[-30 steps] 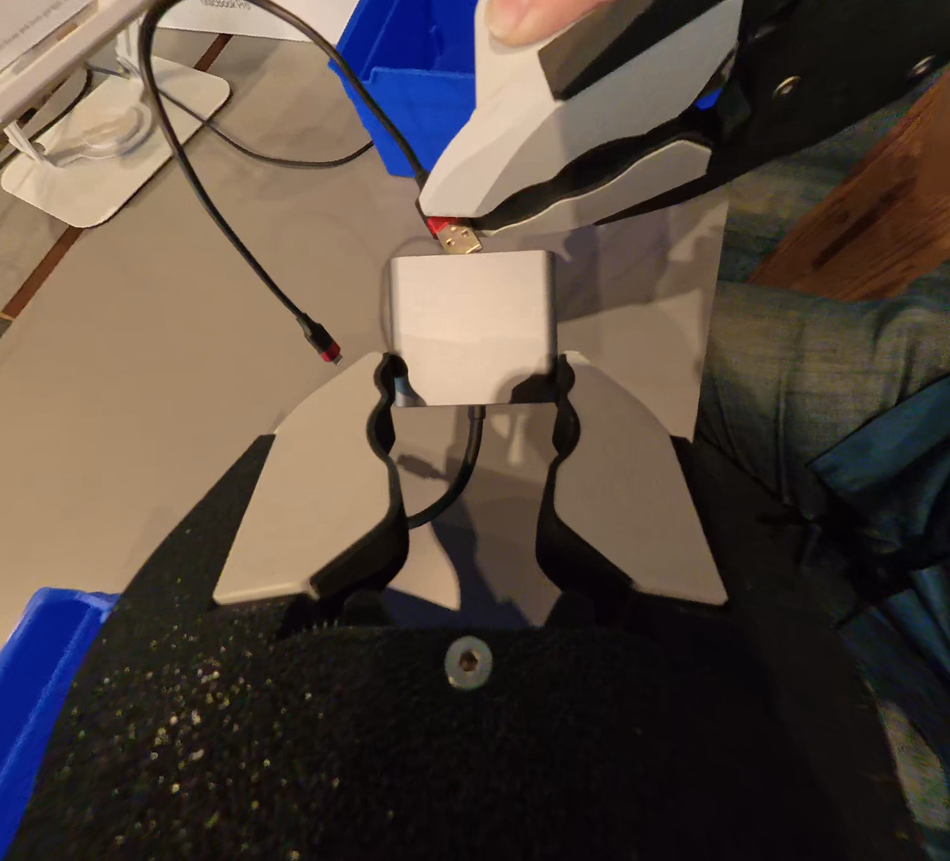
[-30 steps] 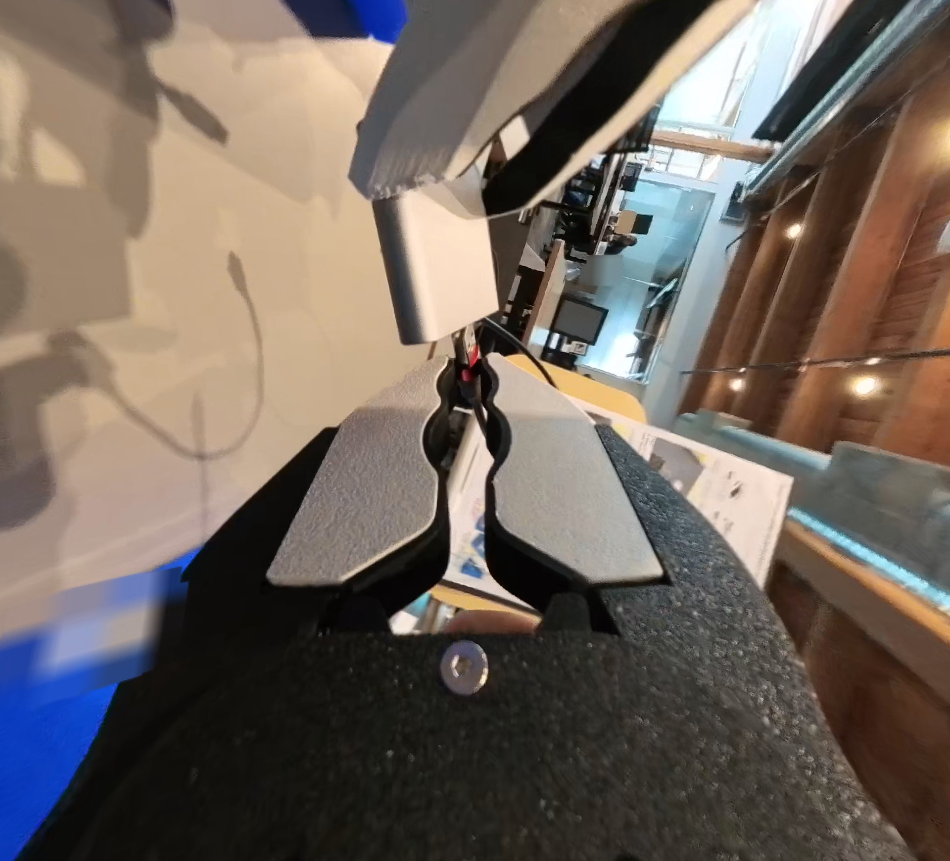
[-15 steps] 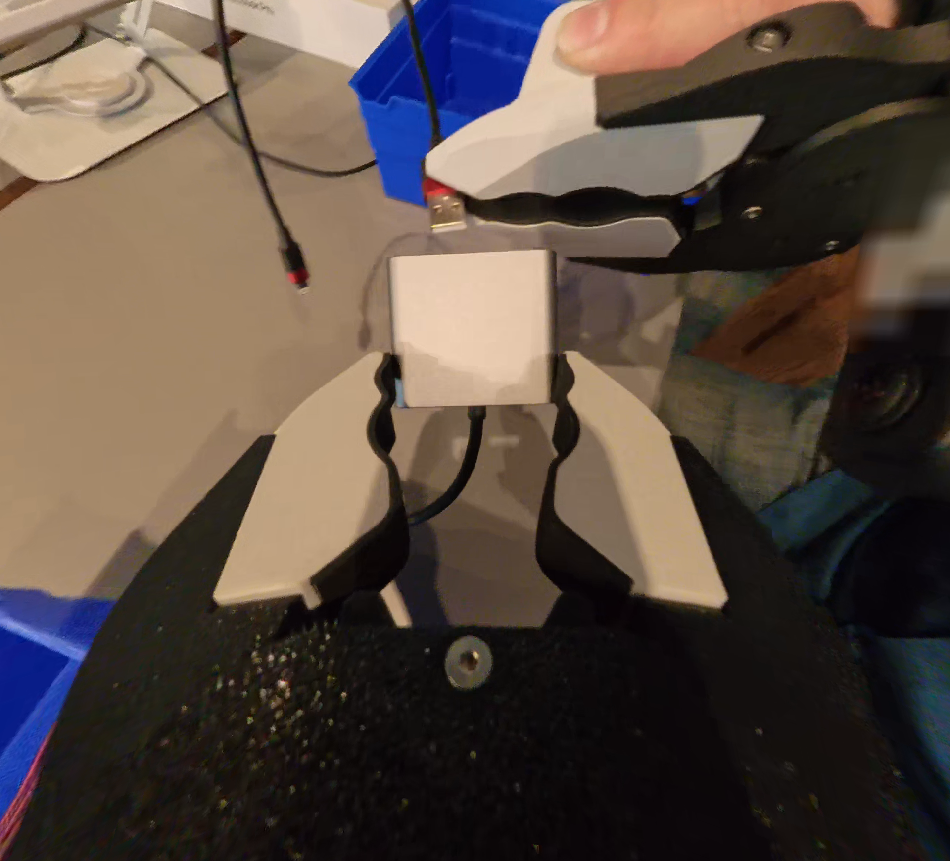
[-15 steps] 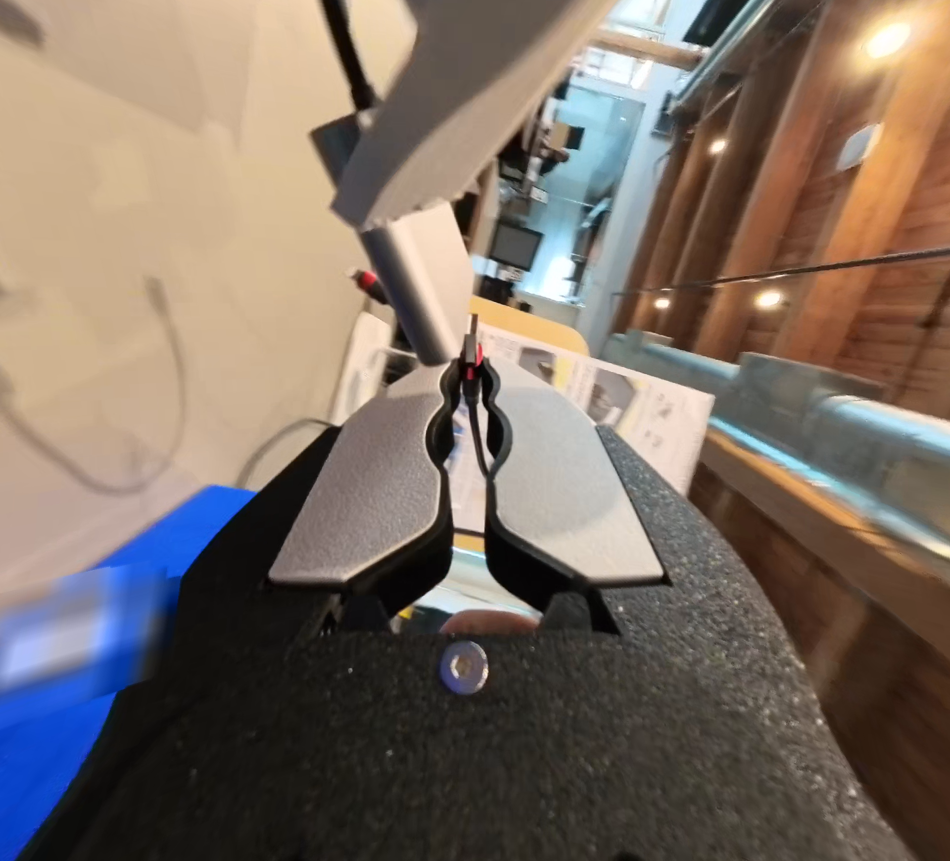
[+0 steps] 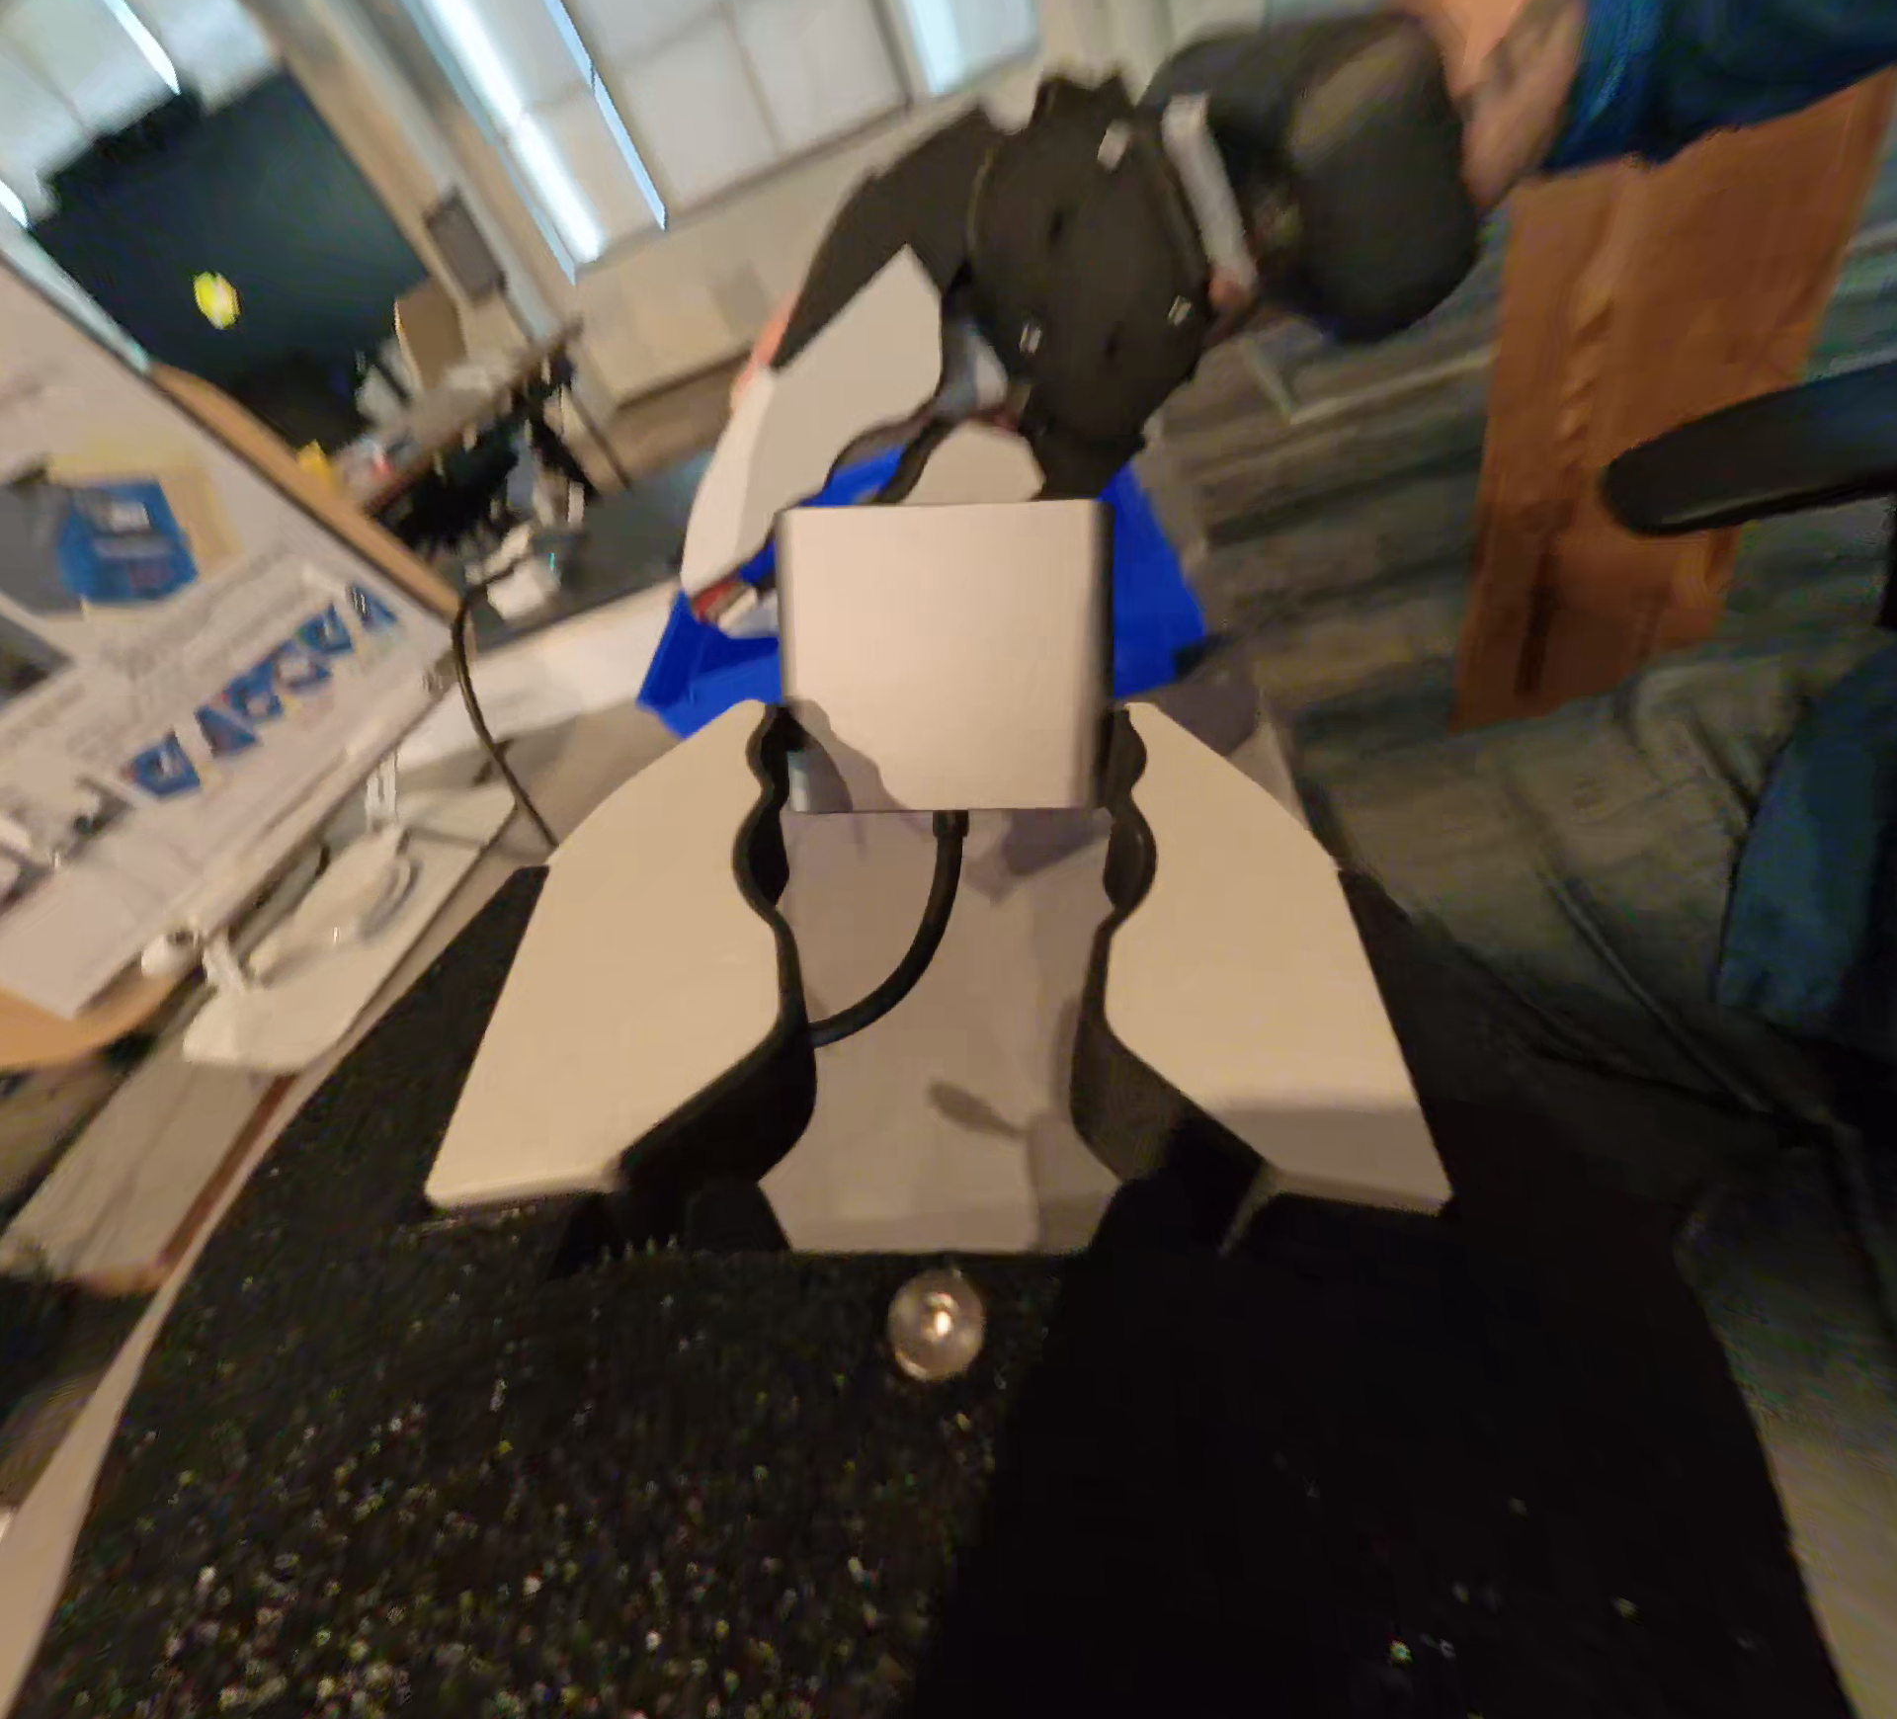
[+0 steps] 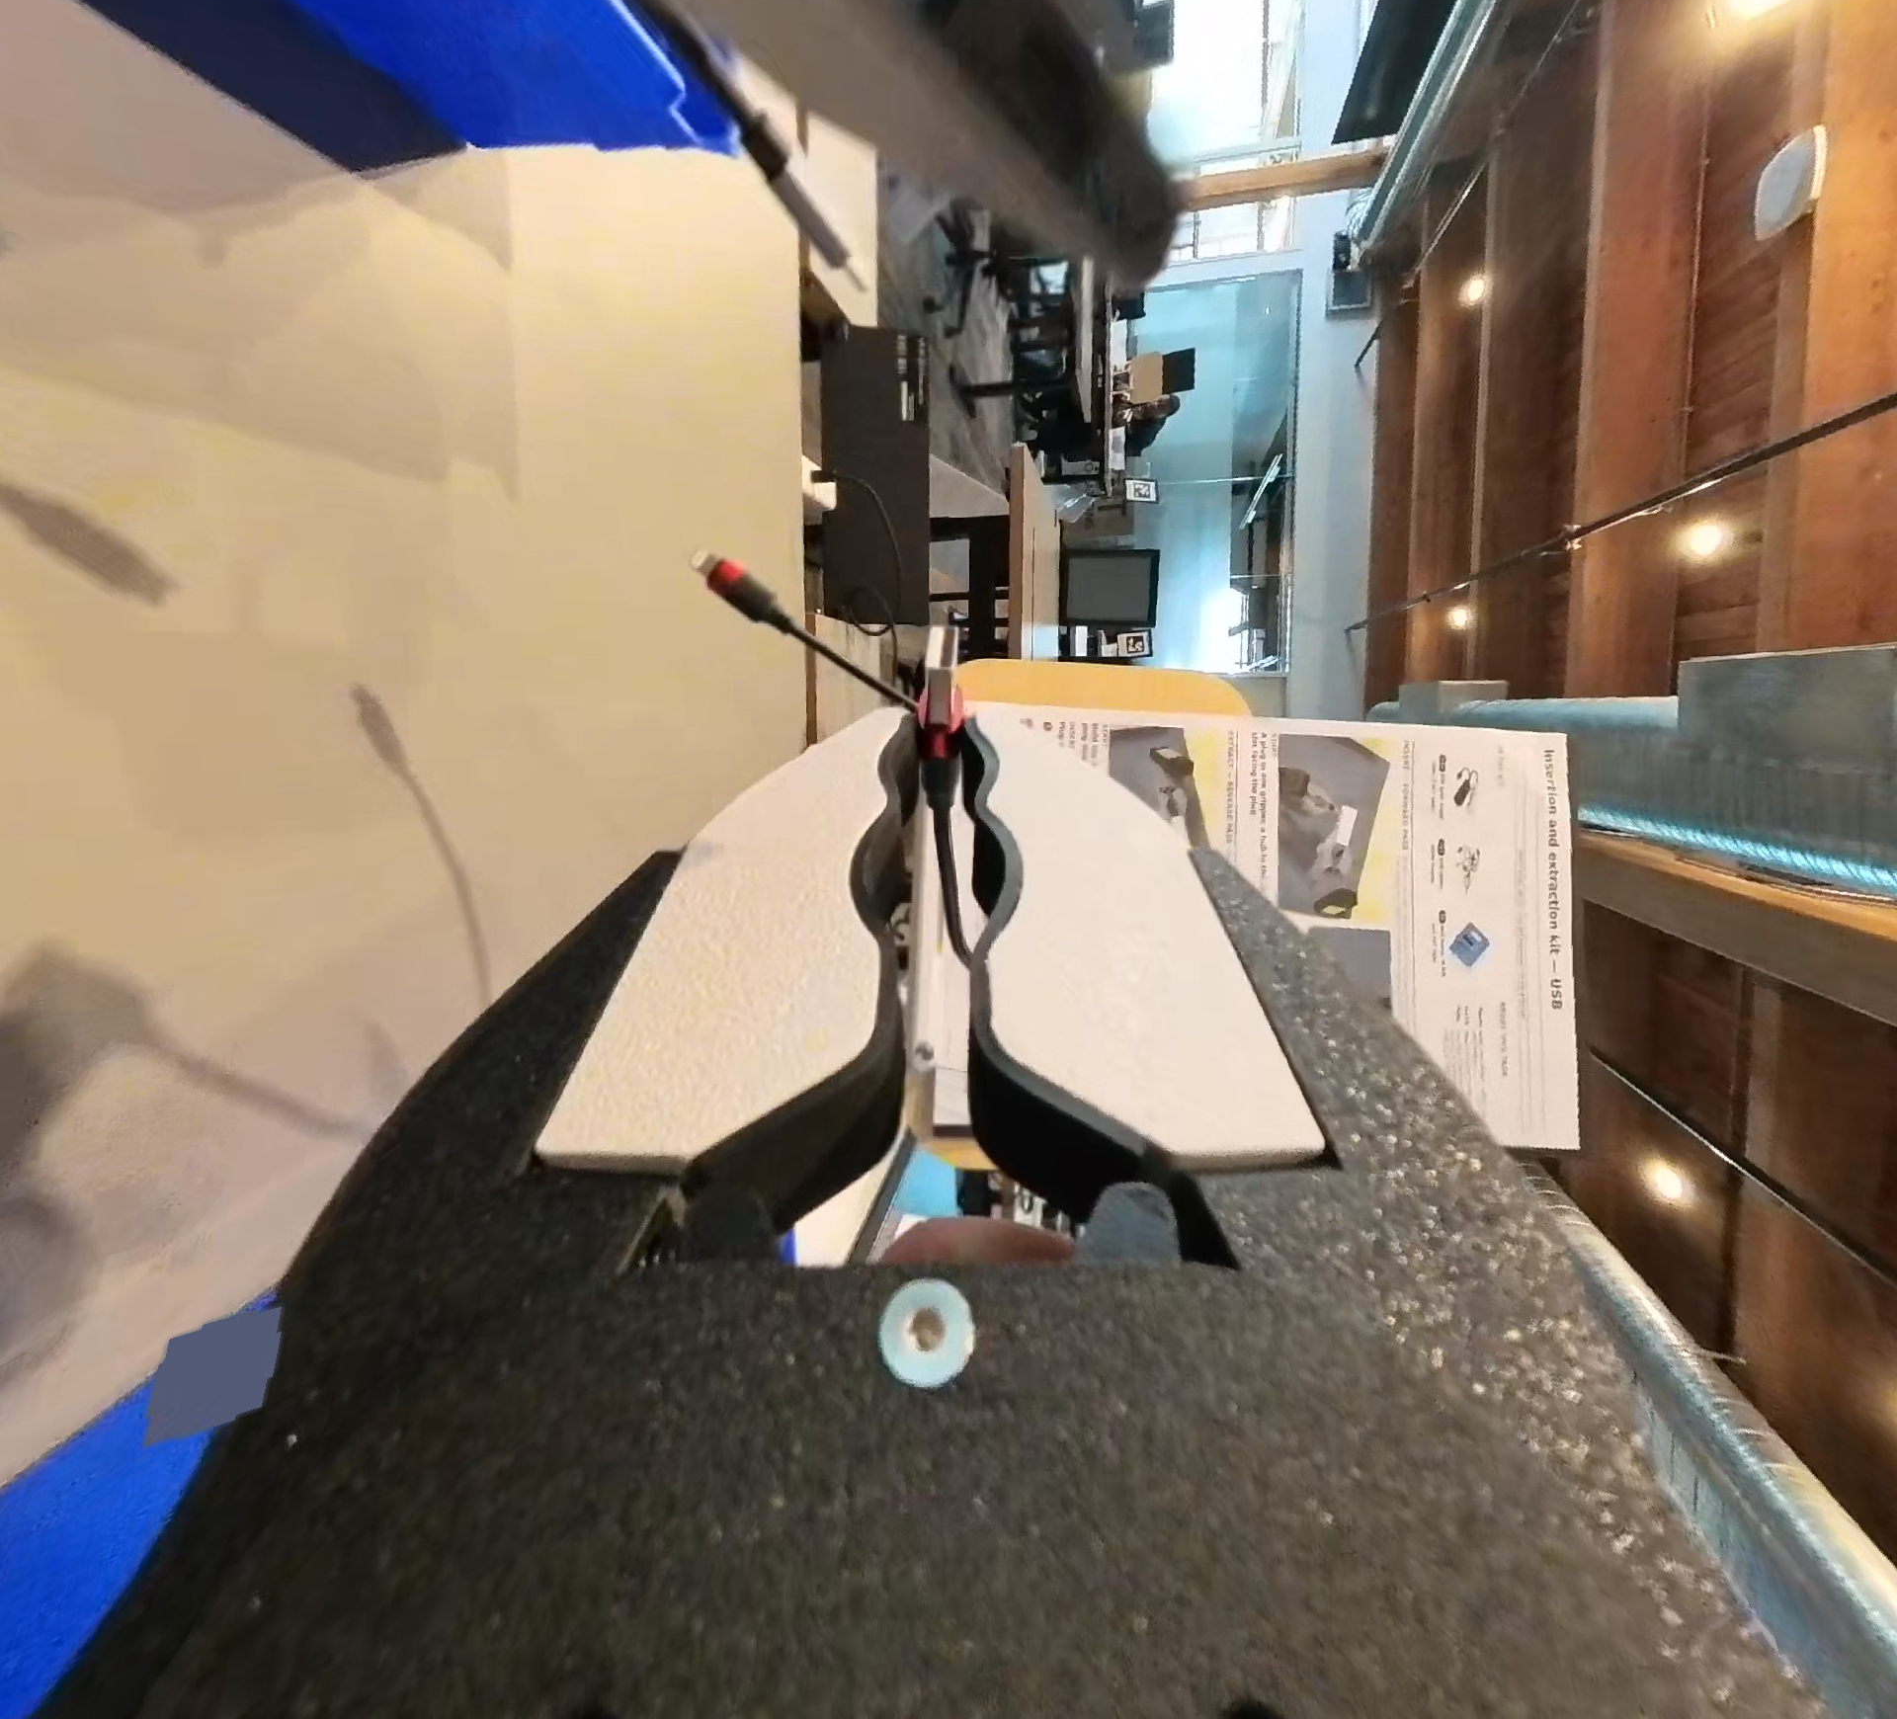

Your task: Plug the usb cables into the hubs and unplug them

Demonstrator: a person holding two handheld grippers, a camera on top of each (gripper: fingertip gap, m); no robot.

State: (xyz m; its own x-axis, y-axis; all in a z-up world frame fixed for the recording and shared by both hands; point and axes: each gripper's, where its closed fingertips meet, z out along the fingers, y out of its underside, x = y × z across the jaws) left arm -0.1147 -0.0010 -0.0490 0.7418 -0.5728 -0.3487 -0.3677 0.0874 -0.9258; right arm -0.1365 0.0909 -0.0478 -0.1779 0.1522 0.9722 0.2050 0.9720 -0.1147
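Observation:
My left gripper (image 5: 942,746) is shut on a silver USB hub (image 5: 942,659) and holds it in the air; the hub's short black lead (image 5: 903,951) curls between the fingers. My right gripper (image 6: 939,725) is shut on the red-collared USB plug (image 6: 939,725) of a black cable, with the metal plug tip pointing forward. The cable's other end, a small red connector (image 6: 724,571), hangs loose ahead. In the left wrist view the right gripper (image 5: 739,582) sits just behind the hub's far left corner, plug apart from the hub.
A blue bin (image 5: 1139,602) stands behind the hub on the pale table (image 6: 411,541). An instruction sheet on a stand (image 5: 154,695) is at the left; it also shows in the right wrist view (image 6: 1437,900). A person's arm (image 5: 1540,7) and an office chair (image 5: 1745,469) are at right.
The left gripper has tilted up with the hub, so the room shows behind it. The right gripper with the plug has drawn back from above the hub to behind its far left corner.

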